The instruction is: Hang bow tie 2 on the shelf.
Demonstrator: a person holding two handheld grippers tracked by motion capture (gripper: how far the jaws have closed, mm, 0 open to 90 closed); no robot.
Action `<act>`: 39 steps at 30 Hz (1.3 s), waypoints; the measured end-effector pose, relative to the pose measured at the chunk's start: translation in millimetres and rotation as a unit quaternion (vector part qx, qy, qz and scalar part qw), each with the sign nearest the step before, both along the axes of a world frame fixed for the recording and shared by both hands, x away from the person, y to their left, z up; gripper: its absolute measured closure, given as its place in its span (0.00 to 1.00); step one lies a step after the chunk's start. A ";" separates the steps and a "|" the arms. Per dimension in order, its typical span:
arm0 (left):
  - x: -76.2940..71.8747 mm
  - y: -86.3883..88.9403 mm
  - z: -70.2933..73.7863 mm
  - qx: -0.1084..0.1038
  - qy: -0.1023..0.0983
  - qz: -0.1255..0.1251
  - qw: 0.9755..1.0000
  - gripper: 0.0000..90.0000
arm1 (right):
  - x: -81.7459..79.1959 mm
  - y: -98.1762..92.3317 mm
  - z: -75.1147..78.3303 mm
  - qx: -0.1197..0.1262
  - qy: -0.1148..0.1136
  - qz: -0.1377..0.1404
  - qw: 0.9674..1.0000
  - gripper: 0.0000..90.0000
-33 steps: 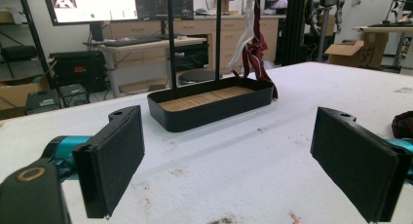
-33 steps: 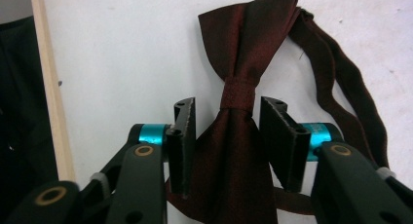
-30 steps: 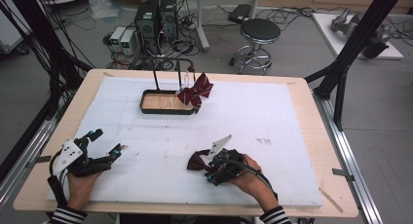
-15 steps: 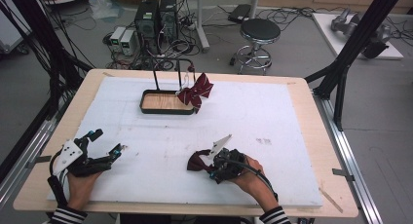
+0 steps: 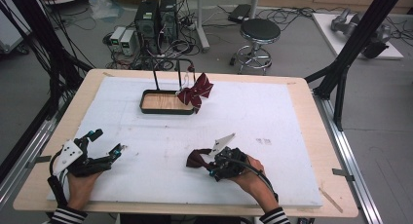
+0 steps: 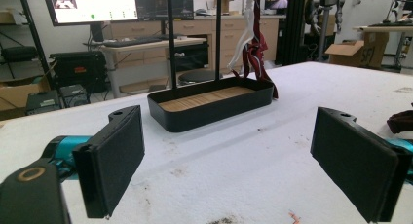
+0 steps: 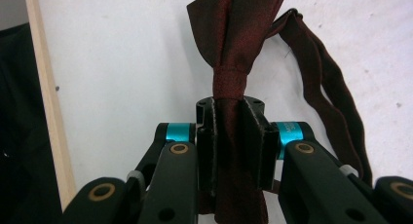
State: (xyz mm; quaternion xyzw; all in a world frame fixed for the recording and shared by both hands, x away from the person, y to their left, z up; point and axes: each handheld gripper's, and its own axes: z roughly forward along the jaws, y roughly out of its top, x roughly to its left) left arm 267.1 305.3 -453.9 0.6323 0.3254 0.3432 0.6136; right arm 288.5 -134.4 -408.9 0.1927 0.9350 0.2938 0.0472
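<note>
- Burgundy fabric of a bow tie (image 7: 234,48) sits pinched in the right gripper (image 7: 236,151), whose jaws have just been closing and now press on one wing just below the centre knot, probably because the knot keeps the cloth from slipping out
- Lying on the white table cover (image 5: 292,126) near the person's edge, the bow tie (image 5: 197,158) has its dark strap looping off to one side, free of the pads
- At the far side, a black tray (image 5: 165,102) with a wooden floor carries upright posts, and a second bow tie (image 5: 196,91) hangs from them, which suggests that the held one is bound there too
- Resting on the cover well to the left, the left gripper (image 5: 104,146) has its jaws wide apart with nothing between them, facing the tray, likely ready to help
</note>
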 end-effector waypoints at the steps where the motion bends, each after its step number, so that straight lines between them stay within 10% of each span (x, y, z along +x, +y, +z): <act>1: 0.0 0.1 0.0 0.000 0.000 0.000 1.000 0.14 | -0.1 -0.7 1.5 0.008 -0.004 -0.002 1.000 0.86; 17: 0.2 -0.1 -0.1 -0.003 0.001 0.000 1.000 0.14 | 5.9 -5.0 16.4 0.099 -0.028 -0.023 0.994 0.86; 26: 0.1 0.1 -0.1 -0.001 0.000 -0.001 1.000 0.14 | 12.8 -6.0 27.9 0.172 -0.035 -0.055 0.983 0.86; 39: 0.1 0.0 0.0 0.000 0.000 0.000 1.000 0.14 | 17.6 1.2 41.0 0.212 -0.078 -0.078 0.971 0.86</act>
